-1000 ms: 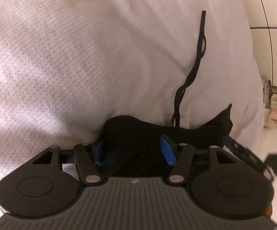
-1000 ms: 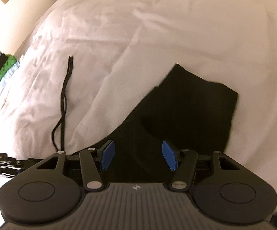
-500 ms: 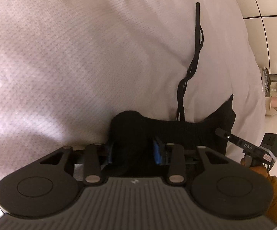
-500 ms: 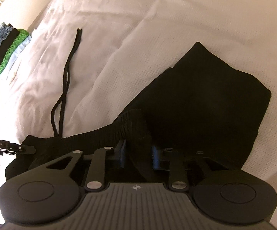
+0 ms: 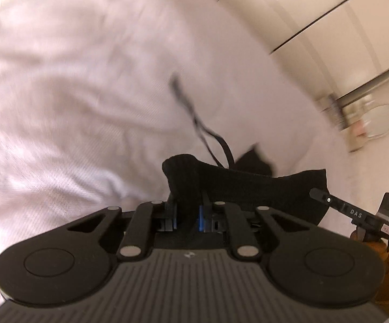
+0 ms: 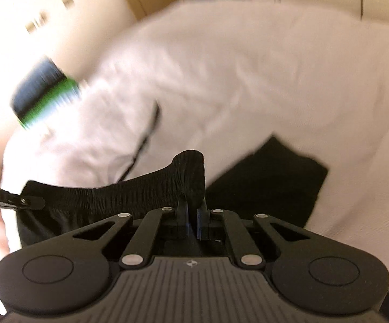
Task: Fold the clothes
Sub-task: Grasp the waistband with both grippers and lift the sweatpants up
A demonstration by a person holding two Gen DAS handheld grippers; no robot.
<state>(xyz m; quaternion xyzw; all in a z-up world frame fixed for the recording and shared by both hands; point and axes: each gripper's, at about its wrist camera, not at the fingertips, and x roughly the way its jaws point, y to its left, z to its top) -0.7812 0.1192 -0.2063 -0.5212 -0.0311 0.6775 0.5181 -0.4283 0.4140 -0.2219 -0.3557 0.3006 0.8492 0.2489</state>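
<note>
Near the bed's near edge, the black shorts (image 6: pixel 269 185) are half lifted: the ribbed waistband (image 6: pixel 140 191) is stretched between the two tongs, while the legs trail down onto the white bedspread (image 6: pixel 275 80). A black drawstring (image 5: pixel 194 118) runs out from the waistband and lies loose across the cover toward the middle of the bed.

The left gripper (image 5: pixel 187 212) has its jaws drawn nearly together, with one end of the waistband bunched up between the blue pads. The right gripper (image 6: pixel 193 215) is likewise pinched almost closed on the other end, a hump of elastic standing up above its fingers. Each tool shows at the edge of the other's view, so the two are apart by about the width of the waist.

Both views are smeared with motion, so I cannot say for sure how much of the shorts is clear of the bed. Toward the far left corner sits a stack of folded clothes (image 6: pixel 46 91), blue, black and green.

This looks like the opening step: the garment picked up by the waist to be shaken out and laid flat. The next move calls for keeping both pinches firm, holding the band taut and level, and lowering the shorts smoothly so the legs spread without the drawstring tucking under.
</note>
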